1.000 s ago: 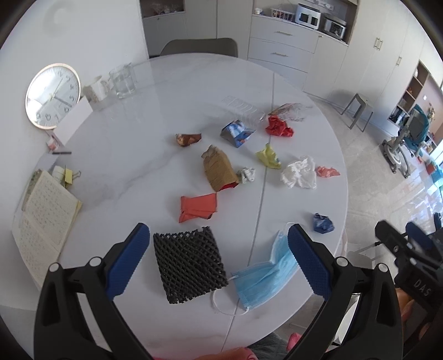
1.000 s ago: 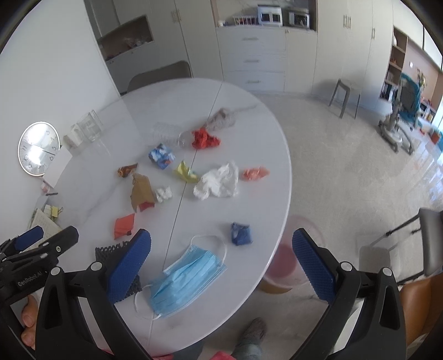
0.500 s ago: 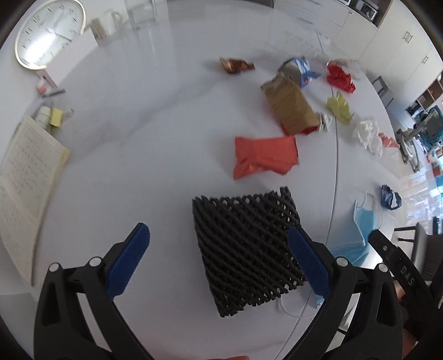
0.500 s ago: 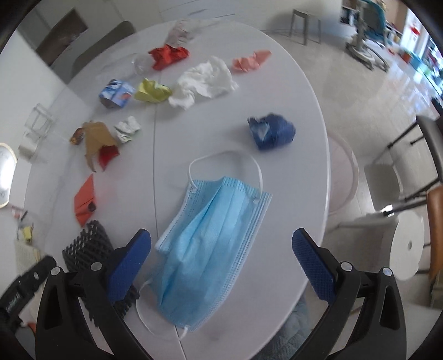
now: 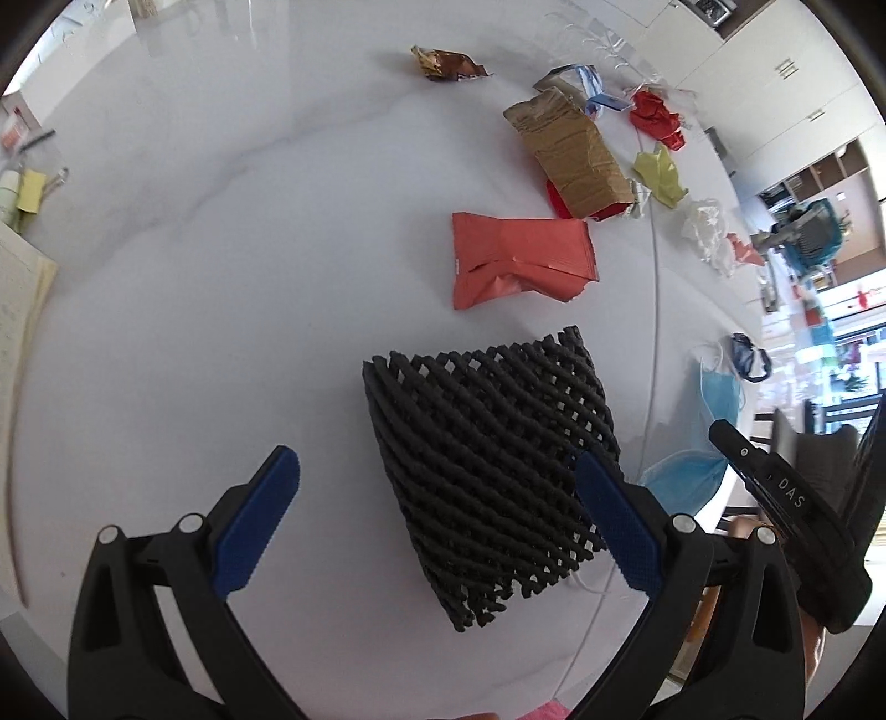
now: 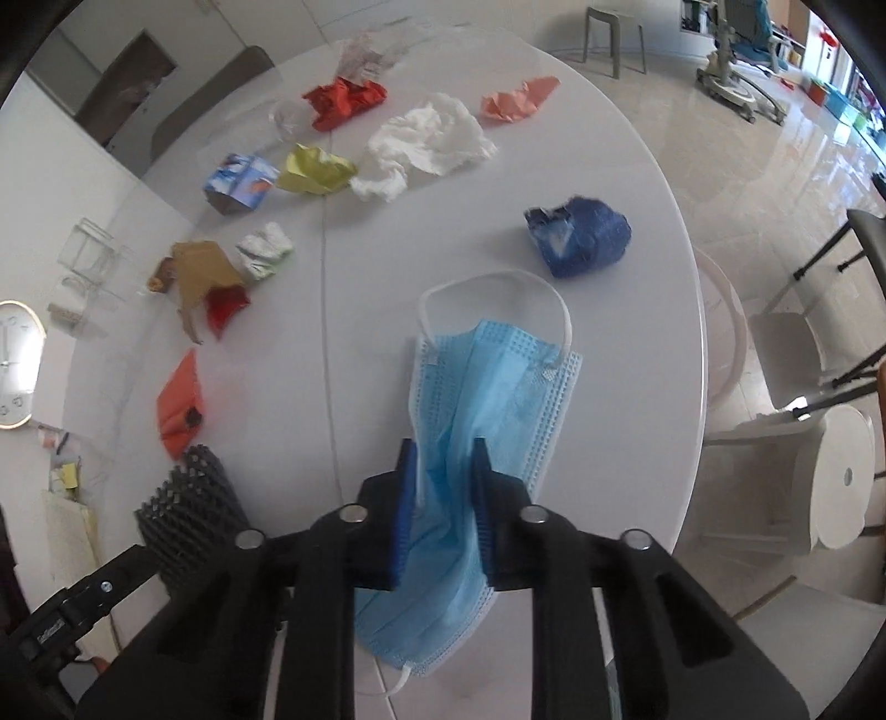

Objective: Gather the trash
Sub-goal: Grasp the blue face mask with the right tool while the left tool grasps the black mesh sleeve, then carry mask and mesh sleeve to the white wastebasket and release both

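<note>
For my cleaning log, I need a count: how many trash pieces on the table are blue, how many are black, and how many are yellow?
Blue: 3 (face mask, dark blue wad, printed carton)
Black: 1 (mesh sleeve)
Yellow: 1 (crumpled paper)
Total: 5

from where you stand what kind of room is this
Likely a home dining or kitchen area: a round white table strewn with trash, white cabinets behind it, and a stool on a glossy tiled floor.
</note>
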The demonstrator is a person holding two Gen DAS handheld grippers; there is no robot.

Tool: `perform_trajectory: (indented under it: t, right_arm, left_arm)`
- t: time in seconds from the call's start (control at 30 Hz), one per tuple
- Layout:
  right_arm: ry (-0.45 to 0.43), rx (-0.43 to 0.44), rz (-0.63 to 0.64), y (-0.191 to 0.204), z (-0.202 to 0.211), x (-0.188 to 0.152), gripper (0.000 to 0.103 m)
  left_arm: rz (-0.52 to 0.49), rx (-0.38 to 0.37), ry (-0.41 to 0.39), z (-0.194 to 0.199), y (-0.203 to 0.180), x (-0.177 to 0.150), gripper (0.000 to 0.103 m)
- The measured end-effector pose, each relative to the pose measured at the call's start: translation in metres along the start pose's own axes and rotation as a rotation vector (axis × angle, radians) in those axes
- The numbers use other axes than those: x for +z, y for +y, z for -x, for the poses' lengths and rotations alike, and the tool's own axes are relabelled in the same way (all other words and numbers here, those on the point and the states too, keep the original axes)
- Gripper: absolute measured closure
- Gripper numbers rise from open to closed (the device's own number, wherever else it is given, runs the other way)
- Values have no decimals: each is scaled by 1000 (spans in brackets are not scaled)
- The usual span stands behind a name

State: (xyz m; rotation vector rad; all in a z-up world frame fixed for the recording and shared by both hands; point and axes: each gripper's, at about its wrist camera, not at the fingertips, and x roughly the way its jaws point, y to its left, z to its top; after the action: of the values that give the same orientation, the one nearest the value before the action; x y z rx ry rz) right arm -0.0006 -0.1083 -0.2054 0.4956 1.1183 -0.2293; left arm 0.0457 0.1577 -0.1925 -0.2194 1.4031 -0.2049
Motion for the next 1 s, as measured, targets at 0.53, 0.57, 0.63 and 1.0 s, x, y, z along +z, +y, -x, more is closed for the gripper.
perform_trajectory:
  t: [0.53, 0.57, 0.63, 1.0]
  right_arm:
    - [-146, 48, 61, -14, 74, 25, 91]
    - [-150, 45, 59, -15, 77, 26, 91]
    - [-152, 41, 54, -18, 82, 30, 91]
    - [-166, -20, 54, -28, 102, 41, 89]
  left_arm:
    - [80, -205, 103, -27, 11, 3, 20]
    - [82, -214, 106, -28, 10, 4, 23]
    - [85, -232, 106, -29, 8, 5, 37]
    - [73, -311, 108, -27, 1, 5, 88]
